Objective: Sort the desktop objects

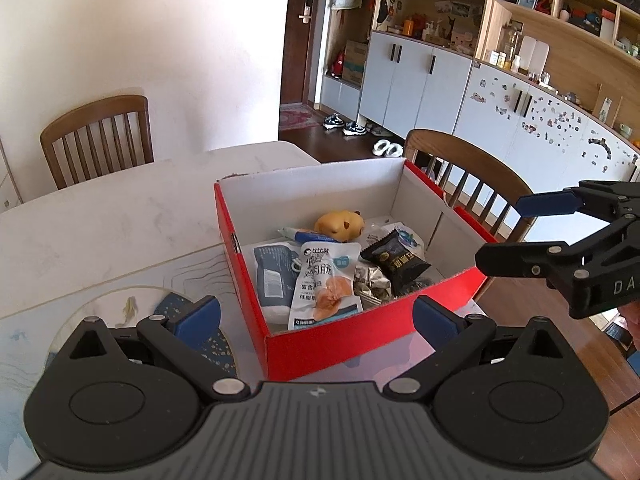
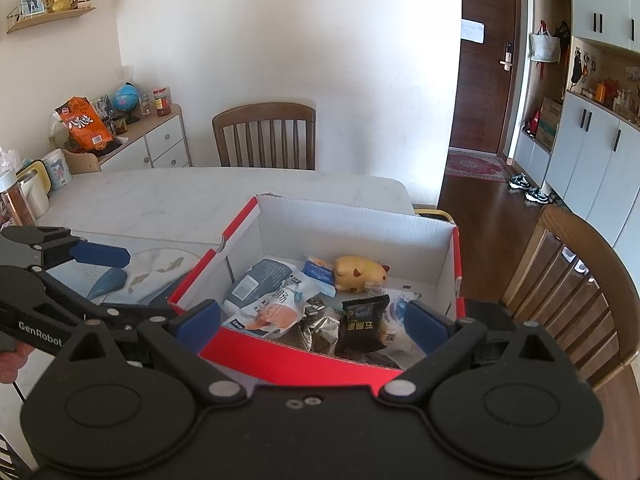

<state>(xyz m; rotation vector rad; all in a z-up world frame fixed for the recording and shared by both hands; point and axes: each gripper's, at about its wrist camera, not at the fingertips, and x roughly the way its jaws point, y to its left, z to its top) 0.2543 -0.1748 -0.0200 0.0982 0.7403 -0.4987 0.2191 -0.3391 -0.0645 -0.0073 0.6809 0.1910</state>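
From my left wrist camera the red box [image 1: 340, 344] sits lower centre on the marble table [image 1: 100, 220], open at the top. My left gripper [image 1: 316, 316] is spread wide with nothing between its blue pads [image 1: 200, 316], hanging just short of the box's near wall. My right gripper [image 1: 500, 228] enters from the right edge of that frame, cut off past its knuckle; its fingers stand apart and empty too, above the box's right side.

Inside the box I count six items I can separate: one yellow animal toy [image 1: 340, 222] at the back, one white sausage pouch [image 1: 326, 284] with a pink picture in the middle, one grey-blue packet [image 1: 274, 276] to its left, one black snack packet [image 1: 396, 260] to the right, one crumpled silver wrapper [image 1: 370, 284] between them, and one small blue-and-white tube [image 1: 304, 235] partly buried beside the toy. More pale wrapping lies under the black packet; I cannot tell what it is.

In the right wrist view the box's near wall hides the lower edge of the pile, and the packet print is too blurred to read. A patterned mat [image 2: 120, 276] shows at mid-left, half covered by the left gripper. I see two wooden chairs [image 2: 264, 136].
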